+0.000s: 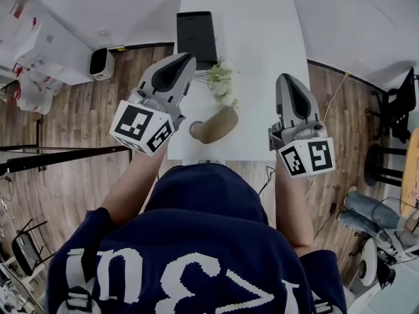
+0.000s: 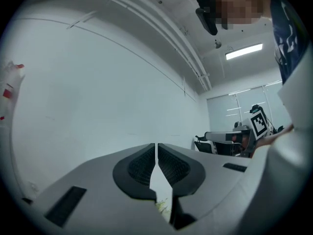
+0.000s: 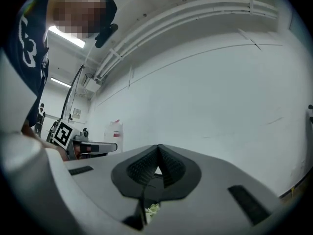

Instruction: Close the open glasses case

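Jaws of the left gripper (image 1: 185,61) and the right gripper (image 1: 283,78) are pressed together on nothing, both being held clear of the white table (image 1: 252,44), where the tan glasses case (image 1: 216,124) is seen between them (just beside a green plant (image 1: 221,82)).

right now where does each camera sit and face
Head view: on the person's head, looking steeply down at table and glasses case; torso, arms, left gripper, right gripper show.
Left gripper view: on that gripper, level toward a white wall; shut jaws show.
Right gripper view: likewise, level toward a wall; shut jaws show.
Shared: both gripper views glimpse the plant under the jaws.
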A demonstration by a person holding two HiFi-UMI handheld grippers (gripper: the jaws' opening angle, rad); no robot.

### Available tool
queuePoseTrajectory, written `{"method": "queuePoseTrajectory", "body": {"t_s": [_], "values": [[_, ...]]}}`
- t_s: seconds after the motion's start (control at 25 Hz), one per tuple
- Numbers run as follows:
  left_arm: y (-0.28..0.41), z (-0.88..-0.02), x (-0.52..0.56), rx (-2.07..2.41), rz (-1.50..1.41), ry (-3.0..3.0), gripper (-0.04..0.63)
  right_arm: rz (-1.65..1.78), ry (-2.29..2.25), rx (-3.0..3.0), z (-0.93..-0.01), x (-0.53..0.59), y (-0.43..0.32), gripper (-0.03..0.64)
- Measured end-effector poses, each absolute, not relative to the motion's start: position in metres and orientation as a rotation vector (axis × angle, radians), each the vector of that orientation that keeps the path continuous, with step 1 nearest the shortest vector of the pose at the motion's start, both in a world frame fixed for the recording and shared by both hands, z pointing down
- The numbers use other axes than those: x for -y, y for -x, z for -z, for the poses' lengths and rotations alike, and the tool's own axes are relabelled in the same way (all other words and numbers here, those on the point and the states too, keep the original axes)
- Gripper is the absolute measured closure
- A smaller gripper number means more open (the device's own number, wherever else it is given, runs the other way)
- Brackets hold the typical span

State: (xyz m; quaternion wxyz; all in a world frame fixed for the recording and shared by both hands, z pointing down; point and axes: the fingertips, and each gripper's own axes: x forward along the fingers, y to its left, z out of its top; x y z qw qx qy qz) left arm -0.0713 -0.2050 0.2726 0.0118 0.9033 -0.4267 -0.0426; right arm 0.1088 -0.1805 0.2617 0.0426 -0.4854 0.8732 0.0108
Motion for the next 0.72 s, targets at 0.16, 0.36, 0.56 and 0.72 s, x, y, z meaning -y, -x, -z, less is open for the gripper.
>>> {"method": "queuePoseTrajectory", "body": {"t_s": [0.16,0.36,0.56,0.72], "values": [[0.081,-0.268,0.204,1.384,0.163,-2.804,0.568,-0.046,1.502,-2.653,-0.258,0.178,-0.111,0.592],[0.089,-0.266,0.204,1.441,0.185,-2.780,0.568,-0.071,1.521,-2.641,-0.256,0.177,-0.112,0.592],[0.093,-0.264,0.203,1.461,0.200,-2.780,0.568,-0.084,1.525,-2.641,-0.254,0.176,-0.109,0.592],[0.094,-0.264,0.206,1.464,0.201,-2.773,0.568,-0.080,1.526,-2.642,-0.255,0.179,-0.107,0.592]]}}
